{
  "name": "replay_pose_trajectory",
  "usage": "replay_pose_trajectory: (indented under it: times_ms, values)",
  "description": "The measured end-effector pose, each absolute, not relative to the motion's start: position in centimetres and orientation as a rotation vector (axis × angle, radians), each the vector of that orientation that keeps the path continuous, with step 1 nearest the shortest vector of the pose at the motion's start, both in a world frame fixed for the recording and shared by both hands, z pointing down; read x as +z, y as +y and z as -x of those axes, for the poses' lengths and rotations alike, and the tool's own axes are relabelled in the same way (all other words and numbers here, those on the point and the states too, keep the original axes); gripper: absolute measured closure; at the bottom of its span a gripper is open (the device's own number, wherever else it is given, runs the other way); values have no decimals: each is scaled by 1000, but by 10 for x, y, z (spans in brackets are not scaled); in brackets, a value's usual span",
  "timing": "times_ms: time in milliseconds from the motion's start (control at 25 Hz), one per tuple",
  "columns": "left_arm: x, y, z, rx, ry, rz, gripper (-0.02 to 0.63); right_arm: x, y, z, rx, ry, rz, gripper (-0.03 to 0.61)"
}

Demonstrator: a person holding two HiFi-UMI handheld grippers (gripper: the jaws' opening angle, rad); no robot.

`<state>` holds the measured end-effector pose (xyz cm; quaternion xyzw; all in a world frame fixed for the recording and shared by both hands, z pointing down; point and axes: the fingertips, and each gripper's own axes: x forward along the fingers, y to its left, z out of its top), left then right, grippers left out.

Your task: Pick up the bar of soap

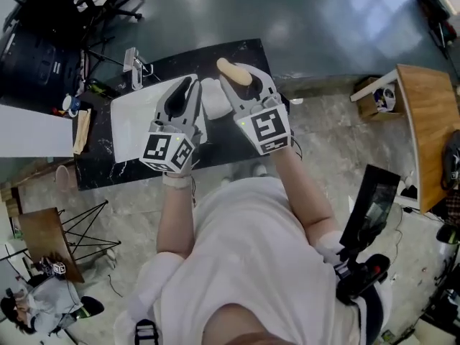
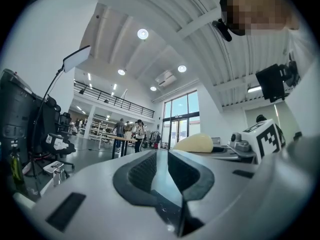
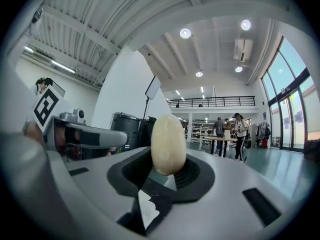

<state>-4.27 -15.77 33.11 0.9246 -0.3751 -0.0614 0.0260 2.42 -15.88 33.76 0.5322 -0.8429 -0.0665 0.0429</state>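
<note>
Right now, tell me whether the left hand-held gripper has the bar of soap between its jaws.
No: the left hand-held gripper has its jaws apart with nothing between them.

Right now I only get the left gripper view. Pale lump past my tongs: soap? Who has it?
Observer: Yes, that is the soap. The right tongs are shut on its lower end, and the rest sticks out past the pads.
Operator: Is it off the table?
Observer: It looks so. The head view shows it held out above a black table.
Operator: What is under my left tongs?
Observer: A white sheet lies on that table, below the left tongs.
</note>
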Motion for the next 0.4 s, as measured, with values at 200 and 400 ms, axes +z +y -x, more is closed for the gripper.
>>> replay_pose_trajectory:
  times_ms: [200,400]
  values:
    - [340,-158,29,-175,-1126,-2859,538,344,-157,-38,-181,-2560,-1658,456]
    - [342,-160,24,-166,-1113,-2861,538,344,-158,-43,-183,-2548,-1669,456]
